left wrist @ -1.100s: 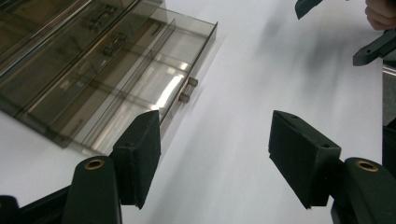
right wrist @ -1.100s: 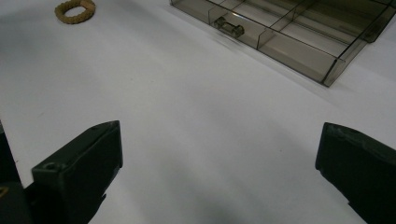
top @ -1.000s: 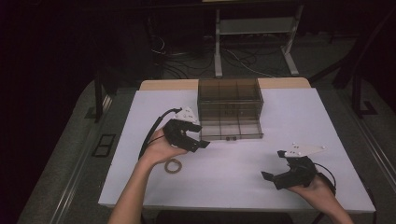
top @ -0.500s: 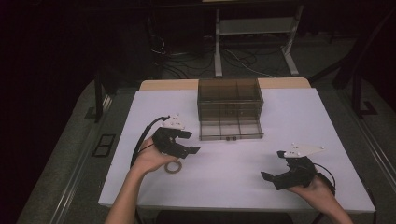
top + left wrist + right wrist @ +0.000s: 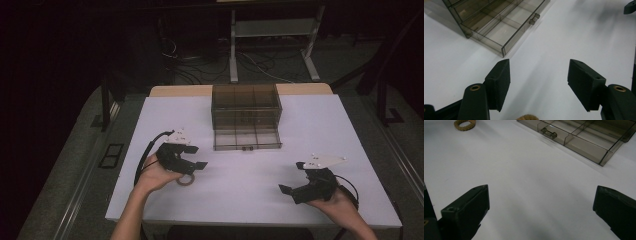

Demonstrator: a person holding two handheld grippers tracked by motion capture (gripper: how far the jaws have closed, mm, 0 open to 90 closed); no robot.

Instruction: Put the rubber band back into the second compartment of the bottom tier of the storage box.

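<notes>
Small tan woven ring [image 5: 186, 179] on white table [image 5: 250, 175], just beneath left gripper [image 5: 192, 157], jaws wide and empty to straddle it; smoky clear-plastic drawer box [image 5: 246, 117], bottom drawer open to receive; right gripper [image 5: 290, 190] wide, idle.

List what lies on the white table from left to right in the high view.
Left claw in the person's left hand → small tan ring just below that claw → smoky translucent plastic drawer box with its bottom drawer pulled out → right claw in the right hand.
</notes>
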